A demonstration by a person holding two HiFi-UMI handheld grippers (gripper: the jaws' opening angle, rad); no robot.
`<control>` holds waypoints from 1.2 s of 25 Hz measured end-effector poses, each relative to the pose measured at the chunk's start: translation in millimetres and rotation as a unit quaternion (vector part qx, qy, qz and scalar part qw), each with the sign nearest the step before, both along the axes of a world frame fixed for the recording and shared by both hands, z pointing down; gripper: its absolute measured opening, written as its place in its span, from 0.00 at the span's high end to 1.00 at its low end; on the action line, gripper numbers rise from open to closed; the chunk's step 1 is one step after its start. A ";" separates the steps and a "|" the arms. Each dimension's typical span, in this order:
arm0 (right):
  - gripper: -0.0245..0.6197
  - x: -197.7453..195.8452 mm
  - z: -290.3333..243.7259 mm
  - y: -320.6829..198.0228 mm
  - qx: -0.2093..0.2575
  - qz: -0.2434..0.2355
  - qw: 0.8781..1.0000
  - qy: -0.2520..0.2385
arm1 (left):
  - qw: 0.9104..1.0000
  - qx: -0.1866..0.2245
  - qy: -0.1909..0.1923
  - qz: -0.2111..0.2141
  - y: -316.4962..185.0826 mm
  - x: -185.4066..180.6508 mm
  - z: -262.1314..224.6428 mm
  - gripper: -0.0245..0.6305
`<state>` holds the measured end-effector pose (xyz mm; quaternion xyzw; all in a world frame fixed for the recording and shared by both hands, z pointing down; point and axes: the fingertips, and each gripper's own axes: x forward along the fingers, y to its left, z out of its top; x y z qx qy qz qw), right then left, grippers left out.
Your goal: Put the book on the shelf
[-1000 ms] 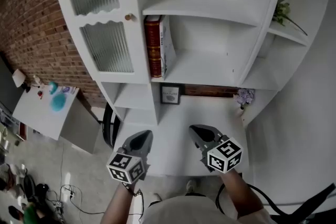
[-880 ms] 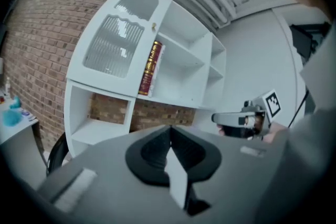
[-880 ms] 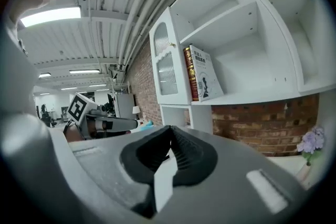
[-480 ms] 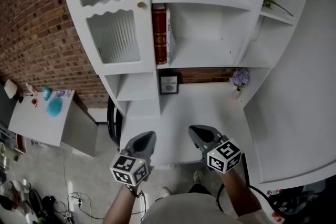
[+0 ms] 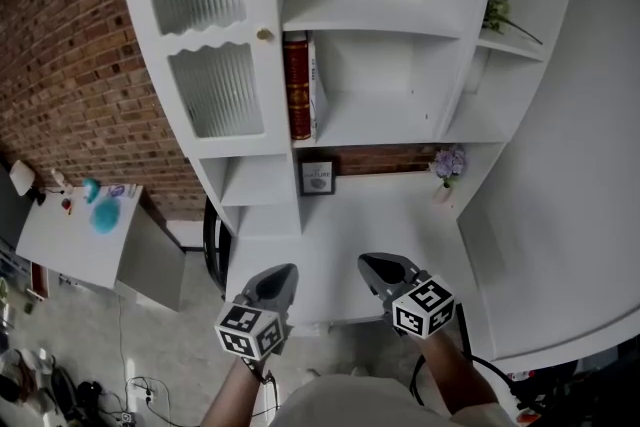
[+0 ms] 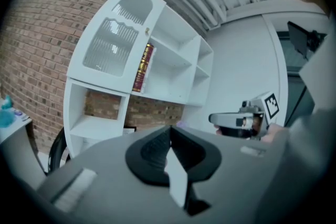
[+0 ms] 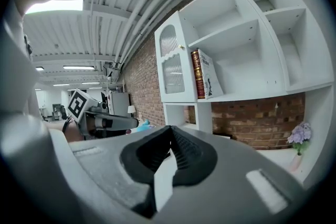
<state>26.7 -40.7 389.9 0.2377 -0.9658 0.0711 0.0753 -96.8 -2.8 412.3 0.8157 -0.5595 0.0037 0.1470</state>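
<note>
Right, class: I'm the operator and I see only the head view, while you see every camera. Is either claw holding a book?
Observer: No. The left gripper view shows the left claw closed with nothing in it.
Operator: And the right one?
Observer: Its own view shows the right claw closed and empty too.
Operator: What's that pale thing beside the red book?
Observer: The right gripper view shows a pale book on the shelf, leaning against the red one with its cover facing out.
</note>
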 end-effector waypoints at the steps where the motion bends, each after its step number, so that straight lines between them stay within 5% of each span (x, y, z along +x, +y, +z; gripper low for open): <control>1: 0.96 2.2 -0.5 0.8 0.001 -0.004 1.000 0.001 | 1.000 0.001 0.000 0.001 -0.1 3.2 -1.5 0.95; 30: 0.96 22.2 -5.7 -4.2 -0.004 -0.013 1.000 -0.016 | 1.000 0.000 -0.014 0.000 -5.6 24.2 -9.0 0.95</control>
